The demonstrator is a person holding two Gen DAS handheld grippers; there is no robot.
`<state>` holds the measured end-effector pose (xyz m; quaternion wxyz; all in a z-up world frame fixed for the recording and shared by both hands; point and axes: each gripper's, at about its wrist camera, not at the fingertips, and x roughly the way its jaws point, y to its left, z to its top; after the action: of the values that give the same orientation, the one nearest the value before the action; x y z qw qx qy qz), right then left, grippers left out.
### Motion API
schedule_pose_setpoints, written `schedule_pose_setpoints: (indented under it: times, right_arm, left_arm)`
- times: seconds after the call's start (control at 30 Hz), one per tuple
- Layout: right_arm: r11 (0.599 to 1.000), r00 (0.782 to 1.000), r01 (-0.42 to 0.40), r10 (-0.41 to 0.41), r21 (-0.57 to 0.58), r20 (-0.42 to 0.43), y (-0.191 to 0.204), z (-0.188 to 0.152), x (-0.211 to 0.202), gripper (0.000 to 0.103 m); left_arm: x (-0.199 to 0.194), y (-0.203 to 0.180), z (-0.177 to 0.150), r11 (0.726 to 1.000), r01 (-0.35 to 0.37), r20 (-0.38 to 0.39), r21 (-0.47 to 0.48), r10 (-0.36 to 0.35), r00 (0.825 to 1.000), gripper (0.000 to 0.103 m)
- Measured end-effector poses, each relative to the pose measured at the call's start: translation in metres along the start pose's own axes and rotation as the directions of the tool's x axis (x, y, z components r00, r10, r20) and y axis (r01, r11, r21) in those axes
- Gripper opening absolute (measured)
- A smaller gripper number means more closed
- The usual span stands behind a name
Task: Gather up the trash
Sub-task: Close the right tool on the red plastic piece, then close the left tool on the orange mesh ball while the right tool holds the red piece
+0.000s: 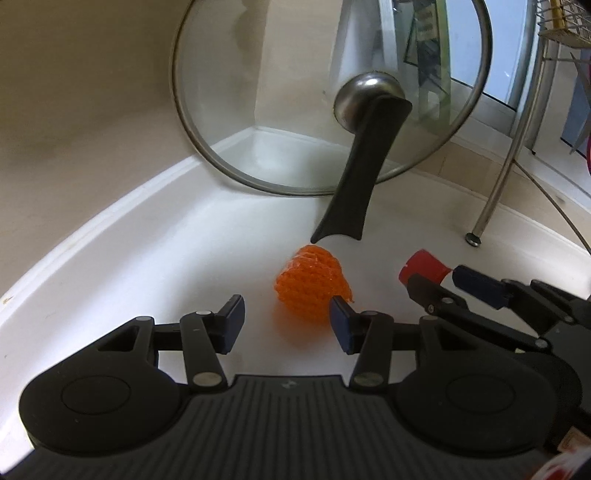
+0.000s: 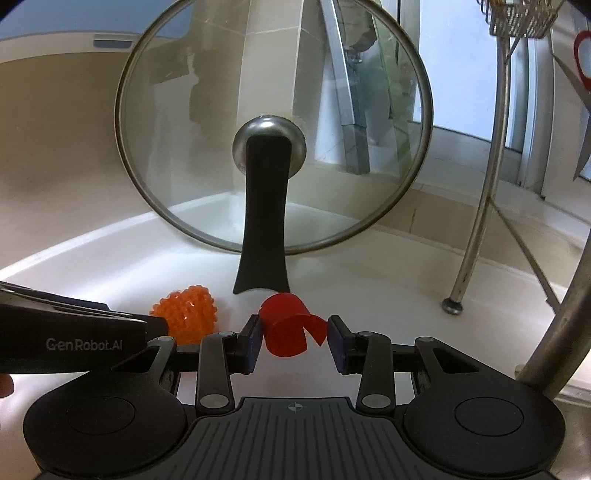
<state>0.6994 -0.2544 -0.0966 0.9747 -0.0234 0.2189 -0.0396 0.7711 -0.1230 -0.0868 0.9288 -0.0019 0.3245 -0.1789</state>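
An orange mesh net [image 1: 310, 284] lies bunched on the white counter [image 1: 110, 258], just below the tip of a pot lid's handle. My left gripper [image 1: 287, 325] is open right in front of it; its right pad overlaps the net's edge and the left pad stands clear. A red curled plastic scrap [image 2: 286, 328] sits between the pads of my right gripper [image 2: 295, 341], which is shut on it. In the left wrist view the right gripper [image 1: 439, 278] reaches in from the right with the red scrap [image 1: 424, 264]. The orange net [image 2: 186, 314] lies to the left of the scrap.
A glass pot lid [image 2: 184, 129] with a black handle [image 2: 264, 221] leans against the corner wall just behind both pieces. A metal rack leg [image 2: 469, 236] stands on the counter at the right, with a wire basket [image 2: 524, 18] above. Beige wall runs along the left.
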Motion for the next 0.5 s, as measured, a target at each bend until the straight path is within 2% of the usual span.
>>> schedule_pose_setpoints:
  times: [0.1,0.17,0.37,0.43,0.5]
  right_arm:
    - [1.000,1.000,-0.001,0.001,0.003,-0.007,-0.001,-0.001,0.001,0.039]
    - [1.000,1.000,0.002,-0.002,0.004,-0.005,-0.001,-0.001,0.001,0.039]
    - [1.000,1.000,0.005,-0.005,0.012,-0.012,-0.002,0.001,0.007,0.039]
    - [1.000,1.000,0.007,-0.007,0.006,-0.012,-0.002,0.002,0.010,0.039]
    - [1.000,1.000,0.010,-0.010,0.000,-0.010,-0.001,0.002,0.013,0.039]
  left_arm:
    - [0.005,0.002,0.002,0.999,0.025,-0.004,0.028,-0.025,1.000,0.048]
    - [0.009,0.005,0.005,0.999,0.046,-0.010,0.019,-0.046,0.999,0.051]
    - [0.022,0.011,0.012,0.996,0.089,-0.021,0.010,-0.088,0.996,0.052]
    - [0.030,0.011,0.014,0.997,0.077,-0.035,-0.002,-0.077,0.996,0.052]
    - [0.034,0.008,0.015,1.000,0.031,-0.032,0.007,-0.030,0.999,0.052]
